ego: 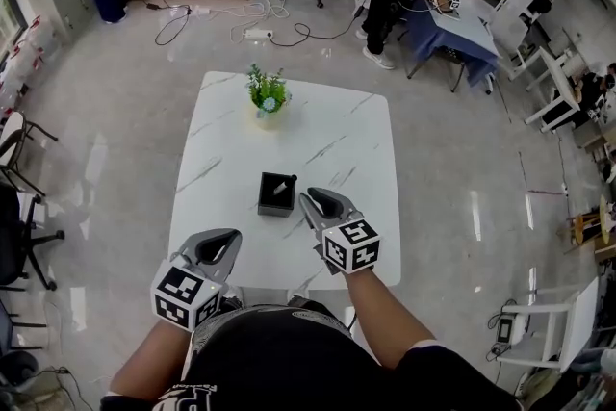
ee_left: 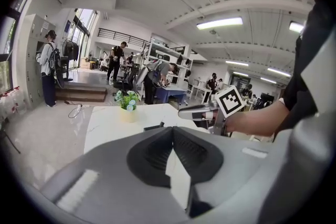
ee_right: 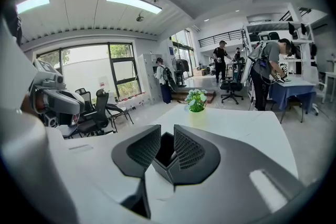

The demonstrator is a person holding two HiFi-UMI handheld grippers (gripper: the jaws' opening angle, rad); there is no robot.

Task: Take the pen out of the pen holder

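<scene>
Glossy pale floor tiles surround a white marble-patterned square table in an open workshop, with people and desks well behind it. At the near left corner of the table, the left tongs hover with their tips brought together and nothing between them. At mid-table stands the black square open-topped pen holder, upright, with one light-coloured slim pen leaning inside it, upper end exposed above the rim. Beyond the holder, near the far edge, sits a small green plant in a pale pot, well apart from the work area. Just right of the holder, the right tongs point at it with the jaws parted by a narrow gap; the right gripper view shows the holder framed in that gap, and nothing is gripped. Extraction has not begun. The pen is judged light, rigid and smooth, so it may slip or pivot under a weak pinch. Take hold across the exposed upper shaft, clear of the rim, and lift along the pen's lean. The holder looks light and may tip or rise with the pen; steadying it with the left tongs is advisable.
</scene>
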